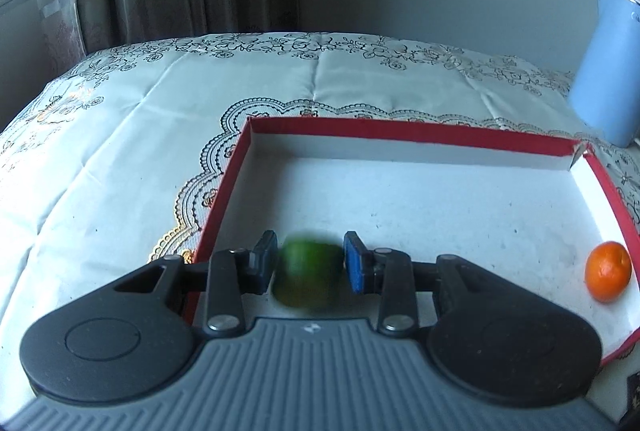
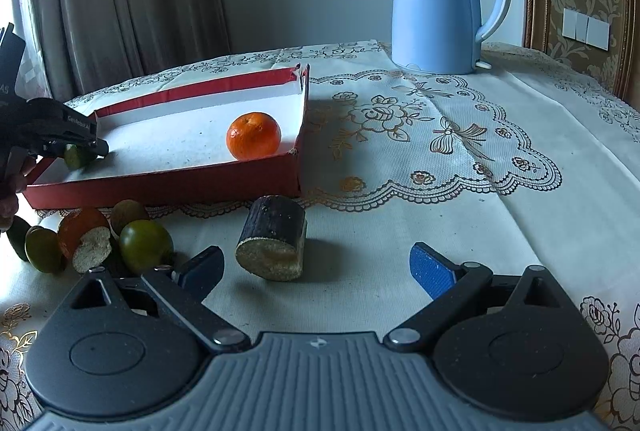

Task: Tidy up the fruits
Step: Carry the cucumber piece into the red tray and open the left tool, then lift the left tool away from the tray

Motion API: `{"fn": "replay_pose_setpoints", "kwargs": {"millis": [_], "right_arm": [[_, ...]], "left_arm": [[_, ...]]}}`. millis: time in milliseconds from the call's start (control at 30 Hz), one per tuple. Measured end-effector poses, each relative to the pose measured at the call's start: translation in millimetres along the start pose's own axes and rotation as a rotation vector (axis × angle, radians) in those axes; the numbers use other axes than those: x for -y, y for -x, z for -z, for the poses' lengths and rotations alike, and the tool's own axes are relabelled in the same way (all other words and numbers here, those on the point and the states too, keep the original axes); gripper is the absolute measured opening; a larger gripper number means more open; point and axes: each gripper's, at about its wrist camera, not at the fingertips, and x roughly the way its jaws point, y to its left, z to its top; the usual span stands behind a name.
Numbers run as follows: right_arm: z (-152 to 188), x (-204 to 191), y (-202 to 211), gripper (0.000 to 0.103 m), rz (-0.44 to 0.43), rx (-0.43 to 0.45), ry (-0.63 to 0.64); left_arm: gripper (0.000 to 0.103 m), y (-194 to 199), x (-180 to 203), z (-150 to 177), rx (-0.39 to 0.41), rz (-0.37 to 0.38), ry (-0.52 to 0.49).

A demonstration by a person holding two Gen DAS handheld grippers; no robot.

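A red box with a white floor lies on the table; it also shows in the right wrist view. An orange sits inside it, also seen in the right wrist view. My left gripper hangs over the box's near-left corner. A blurred green fruit sits between its pads with small gaps either side. In the right wrist view the left gripper is low over the box floor with the green fruit. My right gripper is open and empty, just before a dark sugarcane piece.
A heap of green fruits, an orange fruit and a cut cane piece lies left of my right gripper, before the box. A blue kettle stands behind on the right. A lace tablecloth covers the table.
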Motion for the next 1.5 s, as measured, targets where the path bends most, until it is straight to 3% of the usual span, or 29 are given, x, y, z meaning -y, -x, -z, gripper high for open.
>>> {"fn": "replay_pose_setpoints", "kwargs": {"millis": [300, 333, 467, 600, 733, 867, 1067, 1267, 1500], "right_arm": [[0, -1, 0, 0.1, 0.006, -0.003, 0.009], [0, -2, 0, 0.1, 0.006, -0.003, 0.009], [0, -2, 0, 0.1, 0.006, -0.003, 0.01], [1, -2, -1, 0.101, 0.008, -0.003, 0.012], [1, -2, -2, 0.101, 0.012, -0.006, 0.018], [0, -4, -3, 0.101, 0.019, -0.011, 0.029], [0, -5, -3, 0.101, 0.023, -0.013, 0.035], [0, -6, -3, 0.101, 0.027, -0.016, 0.041], [0, -8, -4, 0.102, 0.04, -0.024, 0.06]], "left_arm": [[0.035, 0, 0, 0, -0.013, 0.012, 0.004], [0.038, 2, 0, 0, -0.007, 0.021, 0.001], [0.071, 20, -1, 2, 0.067, 0.024, 0.012], [0.076, 60, -1, 7, 0.176, 0.005, -0.016], [0.093, 108, -7, 36, 0.283, -0.016, -0.025], [0.093, 141, -14, 80, 0.3, -0.001, -0.025], [0.094, 155, -9, 132, 0.29, -0.022, -0.057], [0.094, 145, 4, 147, 0.259, -0.026, -0.126], [0.094, 130, -13, 148, 0.18, -0.011, -0.093]]}}
